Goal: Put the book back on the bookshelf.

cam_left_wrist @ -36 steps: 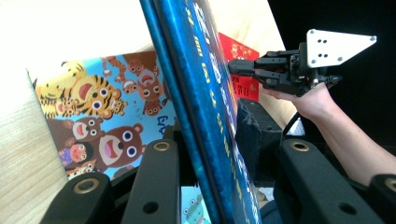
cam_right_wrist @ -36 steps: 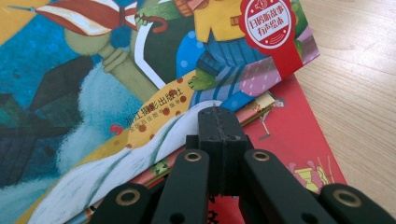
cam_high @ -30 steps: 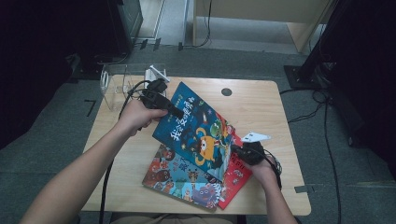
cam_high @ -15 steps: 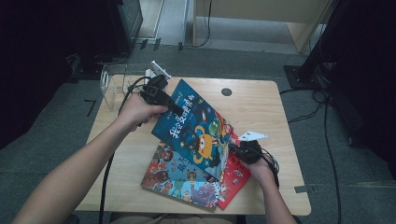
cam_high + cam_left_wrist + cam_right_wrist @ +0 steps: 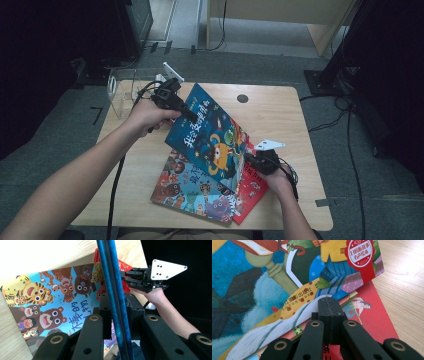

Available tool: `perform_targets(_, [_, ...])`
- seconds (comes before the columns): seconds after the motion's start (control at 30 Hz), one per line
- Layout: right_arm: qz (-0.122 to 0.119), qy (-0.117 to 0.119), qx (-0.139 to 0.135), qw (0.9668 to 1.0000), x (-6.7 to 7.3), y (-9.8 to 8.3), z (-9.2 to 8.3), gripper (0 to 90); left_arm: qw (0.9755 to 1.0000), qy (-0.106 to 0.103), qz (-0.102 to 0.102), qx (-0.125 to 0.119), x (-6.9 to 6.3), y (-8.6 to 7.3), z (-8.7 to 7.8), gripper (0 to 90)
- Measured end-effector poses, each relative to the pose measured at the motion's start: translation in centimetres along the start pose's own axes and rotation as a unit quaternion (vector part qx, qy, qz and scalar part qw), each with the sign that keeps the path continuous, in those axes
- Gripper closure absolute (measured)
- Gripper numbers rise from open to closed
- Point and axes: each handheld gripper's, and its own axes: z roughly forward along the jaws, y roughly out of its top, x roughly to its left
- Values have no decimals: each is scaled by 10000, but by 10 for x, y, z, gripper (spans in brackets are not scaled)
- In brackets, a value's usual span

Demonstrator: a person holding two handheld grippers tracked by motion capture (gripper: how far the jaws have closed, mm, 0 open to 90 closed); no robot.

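Blue book: the blue book point(image 5: 210, 137) is in the middle of the high view. Its top end is lifted up and its low end rests on the other books. It is thin and light, I think, with a stiff, shiny cover that may slip.

Left gripper: the left gripper point(image 5: 187, 113) is at the upper left of the high view, at the book's top corner. In the left gripper view the book's thin edge point(image 5: 113, 290) runs up between the two black jaws. The jaws have just been closing and they pinch that edge.

Right gripper: the right gripper point(image 5: 250, 161) is at the lower right of the high view. In the right gripper view its jaws are pressed together, tip to tip, with nothing between them. They point at the low edge of the blue book point(image 5: 287, 277).

Other books: the animal book point(image 5: 192, 192) and the red book point(image 5: 255, 187) lie flat on the table point(image 5: 280, 115), under the blue one.

Where to hold: near a corner or along the spine looks best, deep enough that the cover cannot slide out.

What may go wrong: held by one corner, the book may swing or bend, and the pages may fall open.

Clear stand: a clear stand point(image 5: 122, 92) sits at the upper left of the table.
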Motion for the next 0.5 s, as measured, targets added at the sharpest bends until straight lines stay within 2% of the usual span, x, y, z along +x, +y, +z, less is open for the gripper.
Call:
perform_targets(0.1, [-10, -22, 8, 10000, 1, 1, 1, 900, 10000, 33, 45, 52, -3, 2, -1, 790])
perform_targets(0.2, [-23, -15, 14, 10000, 0, 1, 1, 900, 10000, 36, -9, 63, -3, 3, -1, 798])
perform_targets(0.3, [-25, 8, 7, 10000, 0, 1, 1, 900, 9999, 24, -114, 115, -5, 5, -2, 805])
perform_targets(0.37, [-4, -10, 3, 10000, -1, 1, 1, 867, 9996, -7, -230, 146, -7, 8, -4, 811])
perform_targets(0.43, [54, 48, 12, 10000, -3, 0, 0, 858, 9995, 34, -267, 187, -11, 10, -6, 822])
perform_targets(0.5, [-44, 32, 27, 10000, -2, 0, 0, 859, 9994, 114, -234, 246, -18, 12, -9, 825])
